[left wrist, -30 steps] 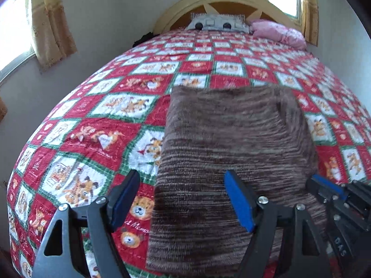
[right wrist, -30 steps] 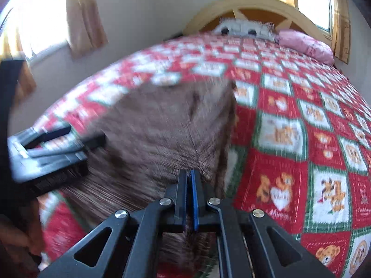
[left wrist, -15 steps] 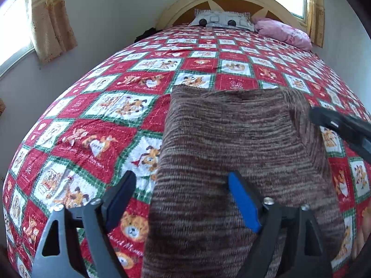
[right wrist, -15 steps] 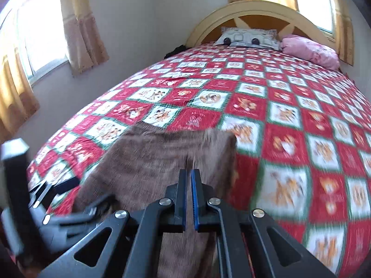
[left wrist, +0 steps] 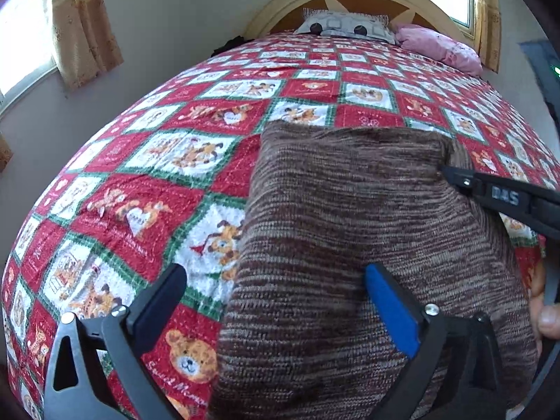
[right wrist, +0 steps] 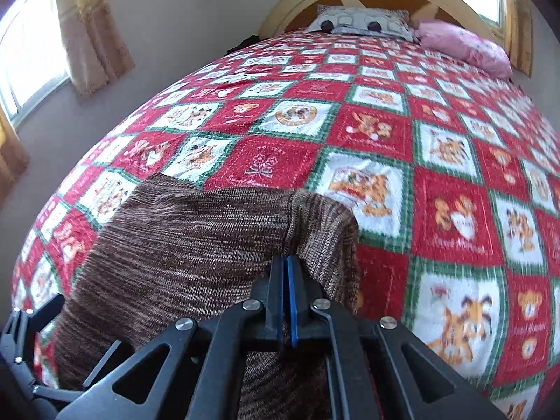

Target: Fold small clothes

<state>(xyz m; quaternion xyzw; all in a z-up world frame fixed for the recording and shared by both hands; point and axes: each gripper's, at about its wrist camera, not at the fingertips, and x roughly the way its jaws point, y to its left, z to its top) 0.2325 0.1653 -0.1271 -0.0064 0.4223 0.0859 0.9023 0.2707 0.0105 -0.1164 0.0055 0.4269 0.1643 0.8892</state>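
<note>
Since the earlier frame, I am sliding the right gripper [right wrist: 287,273], jaws together and empty, toward the brown knit garment's [left wrist: 350,231] far right corner; the left gripper [left wrist: 276,301] is opening wide, straddling its near left edge on the quilt [left wrist: 175,182], apparently releasing the fold.

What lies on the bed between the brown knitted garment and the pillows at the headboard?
Only bare quilt: both views show nothing resting between the brown knitted garment and the pillows.

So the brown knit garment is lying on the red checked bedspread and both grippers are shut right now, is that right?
Not quite. Only the right gripper is shut, its pads together over the brown knit garment. The left gripper is wide apart and still opening, as the left wrist view shows, with the garment's edge between its fingers, not pinched. The garment does lie on the red checked bedspread.
</note>
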